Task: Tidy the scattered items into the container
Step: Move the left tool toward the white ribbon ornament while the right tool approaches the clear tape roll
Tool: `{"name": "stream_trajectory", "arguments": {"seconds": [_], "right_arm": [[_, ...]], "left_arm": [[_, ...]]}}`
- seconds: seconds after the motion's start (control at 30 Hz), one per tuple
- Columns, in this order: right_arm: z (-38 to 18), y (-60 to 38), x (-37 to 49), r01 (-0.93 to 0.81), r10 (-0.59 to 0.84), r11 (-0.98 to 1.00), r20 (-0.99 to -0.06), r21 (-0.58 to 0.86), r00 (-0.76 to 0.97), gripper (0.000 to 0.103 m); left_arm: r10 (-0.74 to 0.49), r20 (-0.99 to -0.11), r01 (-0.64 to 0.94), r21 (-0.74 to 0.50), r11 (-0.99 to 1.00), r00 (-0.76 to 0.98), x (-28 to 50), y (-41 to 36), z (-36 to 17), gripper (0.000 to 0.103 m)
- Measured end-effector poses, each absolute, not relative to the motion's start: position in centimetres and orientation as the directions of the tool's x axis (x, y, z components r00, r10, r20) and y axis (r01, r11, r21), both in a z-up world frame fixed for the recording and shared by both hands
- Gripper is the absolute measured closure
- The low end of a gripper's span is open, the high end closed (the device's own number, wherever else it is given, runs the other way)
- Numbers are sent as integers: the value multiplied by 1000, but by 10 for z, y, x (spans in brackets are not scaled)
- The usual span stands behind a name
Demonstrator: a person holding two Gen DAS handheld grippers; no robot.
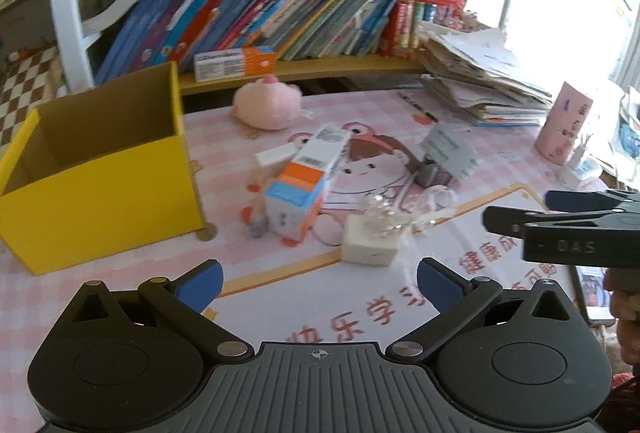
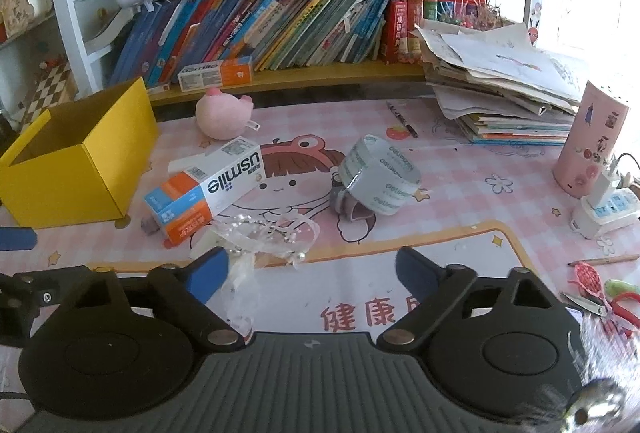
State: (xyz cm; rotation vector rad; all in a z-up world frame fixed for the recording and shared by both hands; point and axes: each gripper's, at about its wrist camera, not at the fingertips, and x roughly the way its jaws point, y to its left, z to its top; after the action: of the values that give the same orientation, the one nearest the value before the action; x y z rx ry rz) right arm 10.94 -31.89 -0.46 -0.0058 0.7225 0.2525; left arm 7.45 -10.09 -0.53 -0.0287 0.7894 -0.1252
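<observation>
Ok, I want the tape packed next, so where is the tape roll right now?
The tape roll lies on the pink desk mat at the centre of the right wrist view, right of the usmile toothpaste box and in front of the paper stack.

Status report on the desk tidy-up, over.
Left gripper and right gripper open, empty. Yellow box open-topped; toothpaste box and tape roll on mat. Nothing blocking.

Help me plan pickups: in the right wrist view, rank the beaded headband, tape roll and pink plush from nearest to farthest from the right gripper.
From the right gripper:
1. Beaded headband, just ahead, by the left finger.
2. Tape roll, mid-table, slightly right.
3. Pink plush, far back by the shelf.
</observation>
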Motion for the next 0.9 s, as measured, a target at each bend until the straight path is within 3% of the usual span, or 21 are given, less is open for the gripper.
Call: {"name": "stream_trajectory", "arguments": {"seconds": [0.2, 0.77, 0.9], "right_arm": [[-10, -327, 119, -240, 243, 966, -667, 98, 705, 29], [-10, -340, 151, -275, 256, 958, -661, 79, 705, 29], [-11, -338, 163, -286, 246, 957, -660, 49, 710, 34]], "left_arm": [[-140, -695, 139, -59, 989, 705, 77, -119, -4, 0], [-191, -710, 251, -20, 968, 678, 106, -151, -13, 0], [-204, -717, 282, -12, 959, 666, 117, -160, -17, 2]]}}
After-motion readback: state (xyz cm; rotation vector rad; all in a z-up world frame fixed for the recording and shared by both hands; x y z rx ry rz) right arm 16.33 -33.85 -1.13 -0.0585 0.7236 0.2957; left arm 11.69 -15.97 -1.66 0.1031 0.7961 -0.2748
